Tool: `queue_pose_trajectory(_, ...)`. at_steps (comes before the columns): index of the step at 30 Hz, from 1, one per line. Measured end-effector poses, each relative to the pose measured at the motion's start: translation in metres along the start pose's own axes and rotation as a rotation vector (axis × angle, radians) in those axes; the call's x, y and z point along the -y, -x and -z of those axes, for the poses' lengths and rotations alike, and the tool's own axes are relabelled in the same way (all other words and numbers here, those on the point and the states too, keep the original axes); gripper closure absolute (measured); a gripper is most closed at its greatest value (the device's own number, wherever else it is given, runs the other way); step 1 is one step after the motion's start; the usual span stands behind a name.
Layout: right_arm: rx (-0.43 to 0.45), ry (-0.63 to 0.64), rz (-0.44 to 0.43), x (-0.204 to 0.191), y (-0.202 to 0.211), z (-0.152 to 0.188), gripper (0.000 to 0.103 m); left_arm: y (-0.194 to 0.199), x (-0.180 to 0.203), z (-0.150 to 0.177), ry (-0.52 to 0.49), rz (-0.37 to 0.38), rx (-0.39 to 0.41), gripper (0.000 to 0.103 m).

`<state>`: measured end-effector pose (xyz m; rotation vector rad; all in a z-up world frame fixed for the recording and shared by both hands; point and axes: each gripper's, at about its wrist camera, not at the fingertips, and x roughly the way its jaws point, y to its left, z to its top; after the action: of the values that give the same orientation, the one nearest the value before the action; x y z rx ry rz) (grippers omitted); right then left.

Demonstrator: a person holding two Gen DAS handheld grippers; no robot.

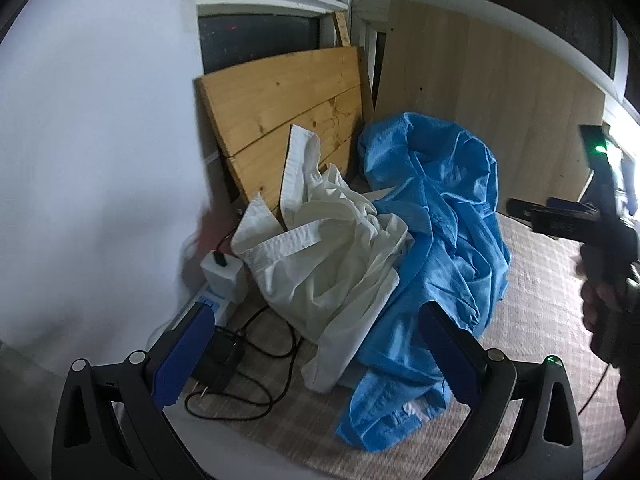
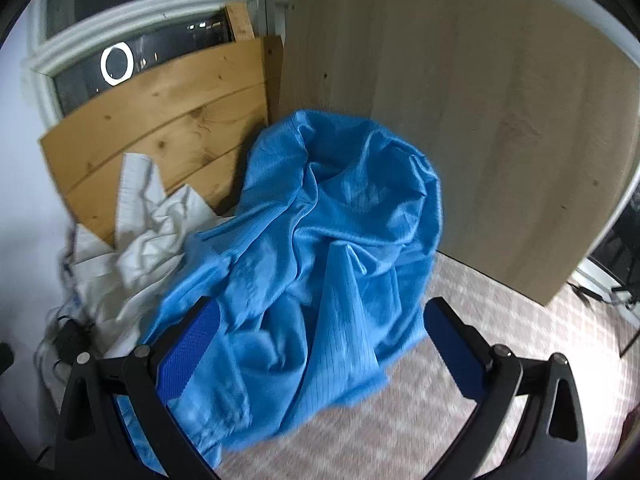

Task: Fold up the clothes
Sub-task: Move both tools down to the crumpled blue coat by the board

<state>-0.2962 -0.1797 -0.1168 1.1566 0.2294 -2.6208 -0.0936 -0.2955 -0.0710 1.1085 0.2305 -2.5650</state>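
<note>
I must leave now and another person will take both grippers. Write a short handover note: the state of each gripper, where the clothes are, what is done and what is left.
Left gripper: open, holds nothing, aimed at the heap.
Right gripper: open, holds nothing, above the blue garment.
Clothes: the blue garment and the white garment lie crumpled together on the checked mat, against the wooden boards. The white one is on the left and partly overlaps the blue one.
Beware: a power strip and black cables lie just left of the white garment.
Done: nothing is folded.
Left: separate the two, spread each flat, fold both.
</note>
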Motion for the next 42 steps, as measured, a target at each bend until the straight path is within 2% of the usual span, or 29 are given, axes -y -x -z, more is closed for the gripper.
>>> queue_pose_trajectory(6,-0.074,0.034,-0.070,-0.014,-0.077,-0.021,0.000,-0.022,0.005,-0.011,0.035,-0.022,-0.030,0.001)
queue_pose_trajectory(10,-0.118,0.057,-0.109,-0.027,-0.121,-0.025,0.000,-0.032,0.006,-0.013,0.027,-0.056,-0.060,0.001)
queue_pose_trajectory(13,-0.165,0.036,-0.176,-0.031,-0.147,-0.021,0.002,-0.037,0.005,-0.014,0.024,-0.074,-0.075,0.001)
queue_pose_trajectory(15,-0.187,-0.010,-0.265,-0.025,-0.152,-0.019,0.033,-0.039,0.003,-0.014,0.025,-0.083,-0.083,0.001)
queue_pose_trajectory(16,-0.196,-0.035,-0.312,-0.022,-0.154,-0.018,0.064,-0.040,0.003,-0.015,0.026,-0.085,-0.086,0.001)
queue_pose_trajectory(17,-0.202,-0.047,-0.336,-0.020,-0.154,-0.018,0.074,-0.041,0.002,-0.015,0.028,-0.084,-0.089,0.001)
queue_pose_trajectory(18,-0.204,-0.050,-0.349,-0.018,-0.150,-0.019,0.077,-0.042,0.002,-0.016,0.030,-0.081,-0.090,0.001)
queue_pose_trajectory(20,-0.205,-0.058,-0.372,-0.012,-0.139,-0.021,0.088,-0.043,0.002,-0.017,0.030,-0.072,-0.091,0.001)
queue_pose_trajectory(22,-0.194,-0.085,-0.392,-0.004,-0.125,-0.024,0.092,-0.042,0.004,-0.020,0.025,-0.063,-0.086,0.001)
queue_pose_trajectory(29,-0.075,-0.146,-0.458,0.034,-0.034,-0.020,0.098,-0.028,0.013,-0.025,-0.012,-0.037,-0.045,0.001)
queue_pose_trajectory(33,0.002,-0.155,-0.438,0.067,0.044,0.000,0.099,-0.017,0.013,-0.024,-0.024,-0.016,-0.021,0.001)
queue_pose_trajectory(38,0.043,-0.255,-0.426,0.117,0.145,0.053,0.099,-0.009,0.021,-0.020,-0.049,0.013,-0.022,0.001)
queue_pose_trajectory(40,0.079,-0.265,-0.365,0.129,0.176,0.078,0.099,-0.007,0.028,-0.016,-0.072,0.028,-0.027,0.001)
queue_pose_trajectory(41,0.055,-0.230,-0.290,0.129,0.185,0.091,0.099,-0.008,0.031,-0.014,-0.085,0.037,-0.033,0.001)
queue_pose_trajectory(42,-0.011,-0.187,-0.212,0.127,0.182,0.102,0.099,-0.009,0.035,-0.011,-0.098,0.046,-0.039,0.001)
